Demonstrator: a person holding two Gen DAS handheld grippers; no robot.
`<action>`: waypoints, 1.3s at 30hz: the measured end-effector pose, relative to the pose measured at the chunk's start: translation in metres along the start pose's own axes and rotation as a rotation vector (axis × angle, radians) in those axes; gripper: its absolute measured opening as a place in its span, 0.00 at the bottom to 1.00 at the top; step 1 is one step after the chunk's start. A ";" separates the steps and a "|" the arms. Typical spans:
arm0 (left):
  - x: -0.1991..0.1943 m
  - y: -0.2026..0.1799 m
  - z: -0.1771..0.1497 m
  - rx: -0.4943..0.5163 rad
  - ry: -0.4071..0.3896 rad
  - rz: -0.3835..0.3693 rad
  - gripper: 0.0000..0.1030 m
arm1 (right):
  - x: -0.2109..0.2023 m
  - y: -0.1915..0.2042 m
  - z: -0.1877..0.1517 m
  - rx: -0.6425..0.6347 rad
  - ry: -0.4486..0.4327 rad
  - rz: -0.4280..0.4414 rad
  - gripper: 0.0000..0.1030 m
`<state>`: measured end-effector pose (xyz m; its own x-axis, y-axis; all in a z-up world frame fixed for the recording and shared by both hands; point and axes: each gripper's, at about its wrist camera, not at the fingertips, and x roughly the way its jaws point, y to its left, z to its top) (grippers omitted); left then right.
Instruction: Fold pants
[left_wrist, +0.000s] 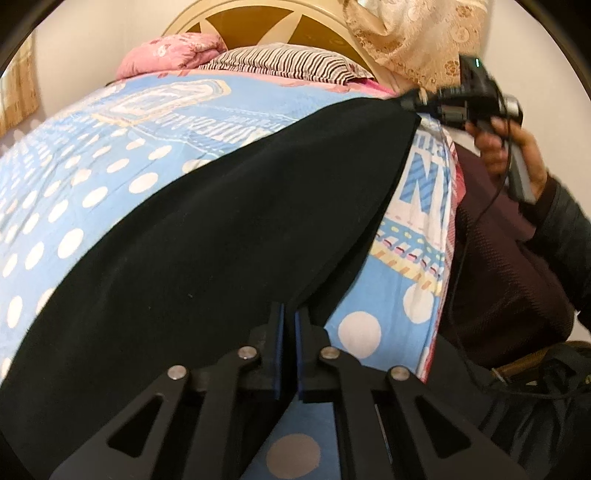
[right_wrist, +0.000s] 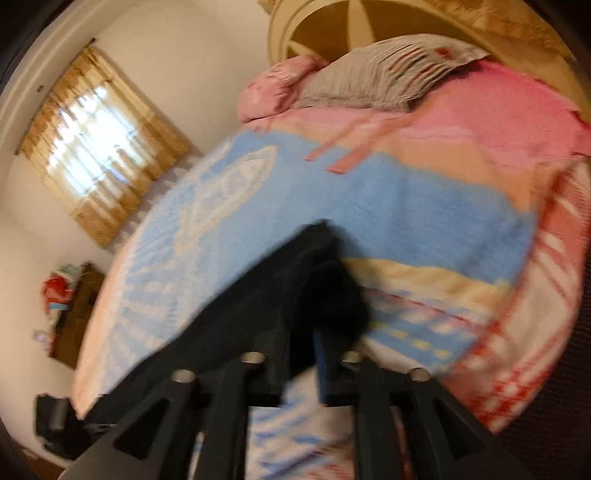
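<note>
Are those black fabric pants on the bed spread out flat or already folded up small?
Spread out: the black fabric pants lie as one long flat band across the blue dotted bedcover. Whether one leg lies doubled over the other, cannot tell.

Motion blur perhaps hides whether the right gripper (right_wrist: 303, 332) grips the pants (right_wrist: 258, 295).

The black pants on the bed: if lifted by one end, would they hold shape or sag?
Probably sag: the black pants lie limp and flat along the bedspread. They look soft and thin, so likely light. The matte weave seems unlikely to slip from jaws.
</note>
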<state>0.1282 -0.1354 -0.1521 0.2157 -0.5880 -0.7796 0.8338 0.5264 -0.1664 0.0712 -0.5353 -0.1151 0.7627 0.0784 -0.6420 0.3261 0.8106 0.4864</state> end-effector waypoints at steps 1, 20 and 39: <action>0.000 0.001 0.000 -0.007 -0.001 -0.009 0.05 | -0.005 -0.003 -0.002 0.003 -0.016 0.023 0.24; 0.005 -0.004 0.001 0.018 0.004 -0.009 0.05 | 0.065 0.008 0.079 -0.094 0.204 -0.085 0.03; 0.001 0.004 -0.005 -0.009 -0.012 -0.022 0.06 | 0.017 0.017 0.066 -0.196 -0.004 -0.135 0.33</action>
<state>0.1291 -0.1303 -0.1568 0.2033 -0.6072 -0.7681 0.8339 0.5184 -0.1891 0.1267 -0.5585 -0.0785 0.7220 -0.0404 -0.6908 0.3108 0.9108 0.2716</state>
